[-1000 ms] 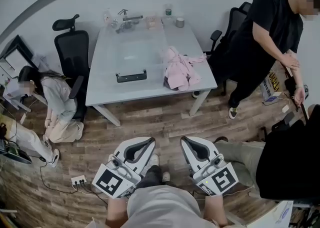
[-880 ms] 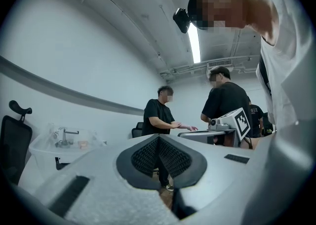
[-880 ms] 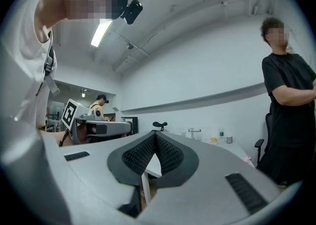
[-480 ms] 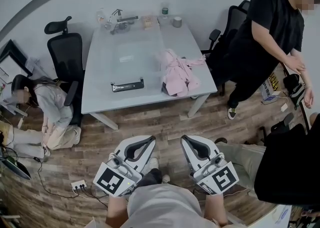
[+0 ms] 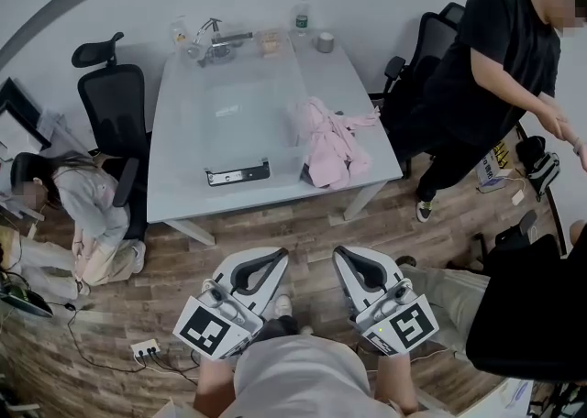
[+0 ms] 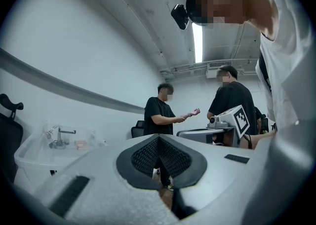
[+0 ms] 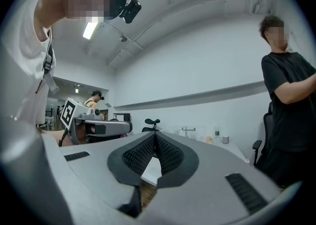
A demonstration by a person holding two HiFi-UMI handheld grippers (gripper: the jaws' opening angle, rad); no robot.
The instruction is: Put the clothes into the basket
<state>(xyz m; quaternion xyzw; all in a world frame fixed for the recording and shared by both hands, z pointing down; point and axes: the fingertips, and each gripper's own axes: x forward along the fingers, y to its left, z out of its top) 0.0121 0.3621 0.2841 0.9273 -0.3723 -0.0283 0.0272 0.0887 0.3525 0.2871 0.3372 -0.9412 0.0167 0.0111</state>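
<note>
Below, the left claw (image 5: pixel 278 256) and the right claw (image 5: pixel 338 253) sit side by side over the wood floor (image 5: pixel 303 224), both pointing level toward the tabletop (image 5: pixel 183 169) and well short of its near edge. Each claw's own view shows its ribbed pads pressed together with nothing caught between them, so both are closed and empty.

The pink clothes (image 5: pixel 332 143) lie in a loose heap on the right side of the tabletop, close to the near right corner. Just to their left, at the near edge, a black handle (image 5: pixel 238 173) fronts what looks like a clear basket (image 5: pixel 240 127); its walls are hard to make out. The clothes are beside it, not in it.

At the far end of the tabletop stand a faucet (image 5: pixel 216 37), a bottle (image 5: pixel 301 18) and a cup (image 5: pixel 326 41). A black office chair (image 5: pixel 114 104) stands at the left side, with a person crouching (image 5: pixel 92 219) on the floor beside it. A person in black (image 5: pixel 500 72) stands to the right of the tabletop. A power strip (image 5: pixel 144 349) lies on the floor near the left claw.
</note>
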